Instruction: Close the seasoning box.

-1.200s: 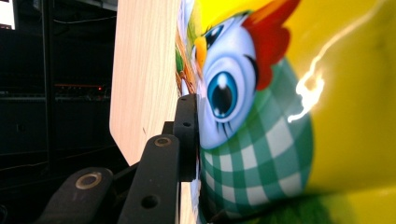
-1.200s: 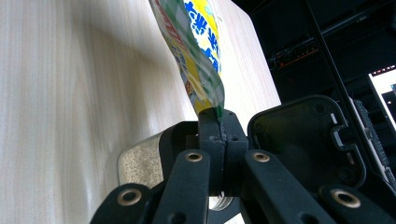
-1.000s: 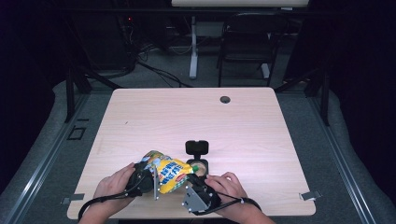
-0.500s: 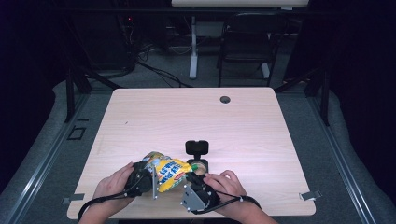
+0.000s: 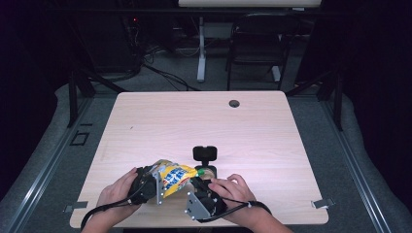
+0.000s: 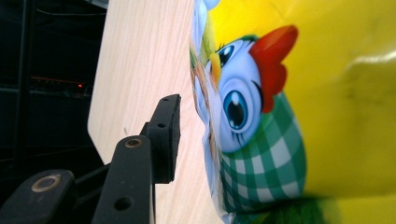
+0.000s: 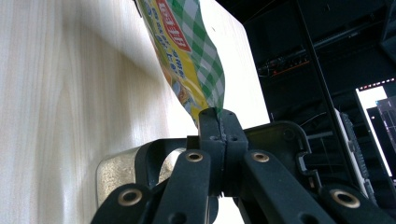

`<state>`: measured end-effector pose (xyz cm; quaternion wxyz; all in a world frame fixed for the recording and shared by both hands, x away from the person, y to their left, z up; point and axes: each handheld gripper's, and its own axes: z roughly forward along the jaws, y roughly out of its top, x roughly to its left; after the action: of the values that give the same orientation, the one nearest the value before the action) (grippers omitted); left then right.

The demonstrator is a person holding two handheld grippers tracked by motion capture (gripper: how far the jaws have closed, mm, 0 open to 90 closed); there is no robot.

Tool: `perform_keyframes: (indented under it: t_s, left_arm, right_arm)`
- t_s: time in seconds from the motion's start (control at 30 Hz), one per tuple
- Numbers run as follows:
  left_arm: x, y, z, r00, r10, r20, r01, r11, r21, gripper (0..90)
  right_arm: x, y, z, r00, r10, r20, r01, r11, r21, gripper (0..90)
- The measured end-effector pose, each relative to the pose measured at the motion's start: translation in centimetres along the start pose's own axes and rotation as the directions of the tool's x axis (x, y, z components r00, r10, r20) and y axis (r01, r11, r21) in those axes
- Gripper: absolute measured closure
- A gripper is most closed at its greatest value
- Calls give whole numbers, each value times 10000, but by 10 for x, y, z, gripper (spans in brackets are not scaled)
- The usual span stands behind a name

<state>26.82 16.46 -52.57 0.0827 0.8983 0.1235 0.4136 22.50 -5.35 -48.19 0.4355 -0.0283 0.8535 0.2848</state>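
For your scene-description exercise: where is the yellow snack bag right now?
In the high view the yellow snack bag sits near the table's front edge, between the left tongs and right tongs, just in front of a black stand.

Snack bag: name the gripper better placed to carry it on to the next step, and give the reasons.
Right. The right gripper is shut on the snack bag, pinching its edge. The left gripper has just been opening; in its own view a gap shows between the pad and the bag.

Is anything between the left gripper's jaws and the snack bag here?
Nothing visible. The left gripper, its jaws just opened, has one pad beside the bag with only bare table in the gap. The right gripper pinches the bag's edge.
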Motion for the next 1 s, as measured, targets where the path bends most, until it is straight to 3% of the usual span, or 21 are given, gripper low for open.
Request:
perform_keyframes:
  t_s: [0.47,0.7,1.0]
  left_arm:
    - [2,1,0,9998,-173,55,174,9997,-150,535]
    - [2,1,1,9988,-483,82,485,9984,-302,527]
    - [5,-2,1,9951,-856,504,877,9954,-394,506]
  right_arm:
    - [-3,3,-4,9999,-85,103,85,9999,-58,900]
    - [-4,3,-4,9999,-61,157,63,9999,-139,900]
    - [-9,7,-3,9995,-264,142,265,9996,-58,900]
